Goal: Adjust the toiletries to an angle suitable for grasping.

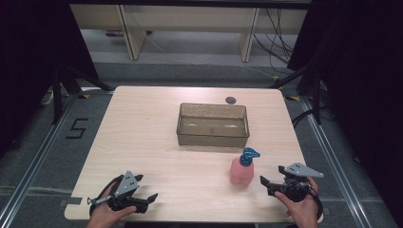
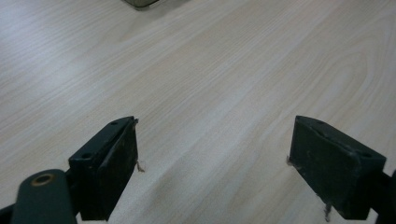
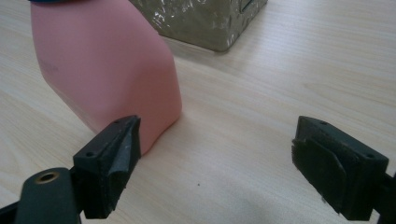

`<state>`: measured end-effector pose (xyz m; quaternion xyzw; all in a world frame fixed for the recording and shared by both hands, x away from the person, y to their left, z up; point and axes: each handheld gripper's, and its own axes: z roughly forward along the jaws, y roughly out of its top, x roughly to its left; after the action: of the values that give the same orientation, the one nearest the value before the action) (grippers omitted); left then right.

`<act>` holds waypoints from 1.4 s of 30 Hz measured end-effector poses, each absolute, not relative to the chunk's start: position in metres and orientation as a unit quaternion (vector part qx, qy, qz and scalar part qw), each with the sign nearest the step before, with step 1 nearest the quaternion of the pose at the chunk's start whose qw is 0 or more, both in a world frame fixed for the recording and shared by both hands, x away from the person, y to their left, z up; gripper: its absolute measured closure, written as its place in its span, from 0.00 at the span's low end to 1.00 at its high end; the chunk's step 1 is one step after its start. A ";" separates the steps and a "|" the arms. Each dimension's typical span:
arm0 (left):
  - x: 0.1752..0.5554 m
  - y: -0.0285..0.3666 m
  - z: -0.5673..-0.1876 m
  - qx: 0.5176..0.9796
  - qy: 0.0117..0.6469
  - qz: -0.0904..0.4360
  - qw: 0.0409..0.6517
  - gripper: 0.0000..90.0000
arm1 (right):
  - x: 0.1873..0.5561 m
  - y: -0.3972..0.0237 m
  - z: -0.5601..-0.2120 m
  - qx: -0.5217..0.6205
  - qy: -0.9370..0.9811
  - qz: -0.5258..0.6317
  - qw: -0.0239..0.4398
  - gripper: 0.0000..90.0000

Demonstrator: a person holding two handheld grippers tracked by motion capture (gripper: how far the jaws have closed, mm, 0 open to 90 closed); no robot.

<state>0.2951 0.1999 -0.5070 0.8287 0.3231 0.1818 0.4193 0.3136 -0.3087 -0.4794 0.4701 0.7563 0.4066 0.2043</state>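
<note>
A light wooden table (image 1: 157, 142) is seen from above, set on a grey floor. A clear brownish tub (image 1: 212, 124) is placed around the middle, a bit toward the far side, with a small dark disc (image 1: 230, 99) lying just behind it. A pink bottle (image 1: 242, 169) with a blue cap is stood upright in front of the tub, nearer the right. The right gripper (image 1: 265, 181) is held close beside the bottle, jaws spread, not touching it. The left gripper (image 1: 151, 198) is held low by the near edge, well apart from everything.
</note>
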 end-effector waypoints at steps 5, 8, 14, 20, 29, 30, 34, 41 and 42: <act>0.296 0.200 -0.508 0.827 0.323 0.181 0.423 0.17 | 0.313 -0.309 -0.478 0.463 0.757 0.408 0.213 0.18; 0.295 0.199 -0.508 0.828 0.323 0.179 0.423 0.17 | 0.313 -0.308 -0.477 0.461 0.757 0.411 0.213 0.18; 0.296 0.200 -0.507 0.828 0.321 0.181 0.422 0.17 | 0.312 -0.305 -0.477 0.464 0.754 0.420 0.198 0.18; 0.296 0.199 -0.508 0.827 0.322 0.179 0.425 0.17 | 0.310 -0.303 -0.475 0.451 0.757 0.422 0.213 0.18; 0.297 0.201 -0.507 0.835 0.311 0.186 0.414 0.17 | 0.306 -0.301 -0.472 0.443 0.755 0.434 0.212 0.19; 0.297 0.201 -0.507 0.835 0.311 0.186 0.414 0.17 | 0.306 -0.301 -0.472 0.443 0.755 0.434 0.212 0.19; 0.296 0.201 -0.506 0.831 0.321 0.178 0.418 0.17 | 0.303 -0.297 -0.470 0.437 0.753 0.445 0.208 0.19; 0.297 0.201 -0.506 0.842 0.308 0.184 0.403 0.17 | 0.300 -0.293 -0.469 0.429 0.752 0.460 0.199 0.20; 0.299 0.201 -0.506 0.843 0.304 0.186 0.404 0.17 | 0.300 -0.291 -0.469 0.424 0.752 0.465 0.198 0.20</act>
<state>0.2991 0.2014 -0.5058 0.8425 0.3040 0.1864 0.4037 0.3002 -0.2908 -0.4690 0.4237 0.7519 0.4646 0.1981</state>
